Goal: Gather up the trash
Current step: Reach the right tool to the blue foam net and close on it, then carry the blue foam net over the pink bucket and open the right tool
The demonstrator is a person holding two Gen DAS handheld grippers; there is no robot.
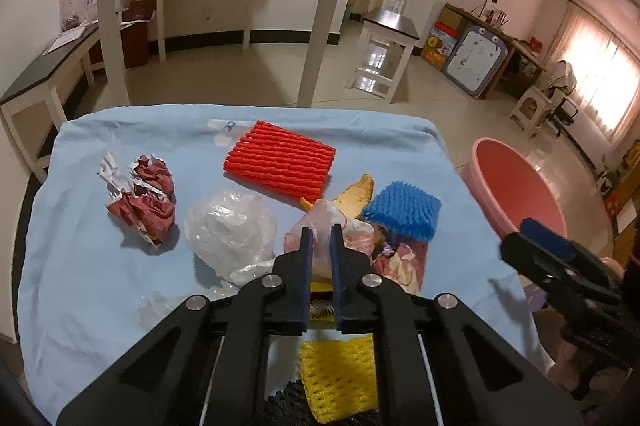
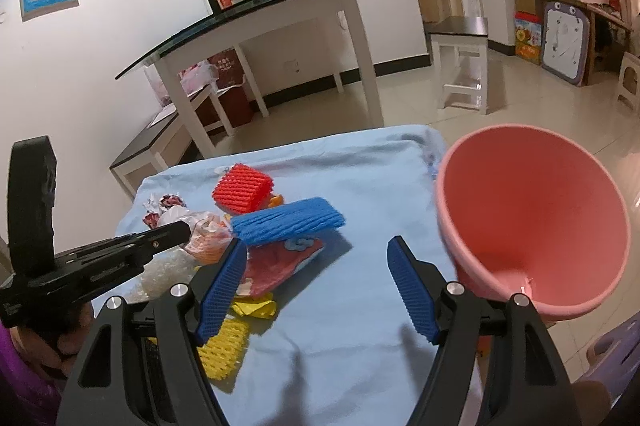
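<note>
Right, my left tongs point(image 1: 321, 231) pinch narrow on the crumpled clear plastic bag with orange scraps point(image 1: 320, 222) mid-cloth; my right tongs point(image 2: 318, 258) gape wide and empty, and the pink plastic bucket point(image 2: 532, 222) sits right of both.

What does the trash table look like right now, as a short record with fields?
surface: light blue cloth
left tongs: shut on clear bag of orange scraps
right tongs: open, holding nothing
bin: pink bucket, beside the cloth's right edge
foam nets: red, blue, yellow
other trash: crumpled dark red paper, crumpled clear plastic bag
bucket contents: nothing visible inside
</note>
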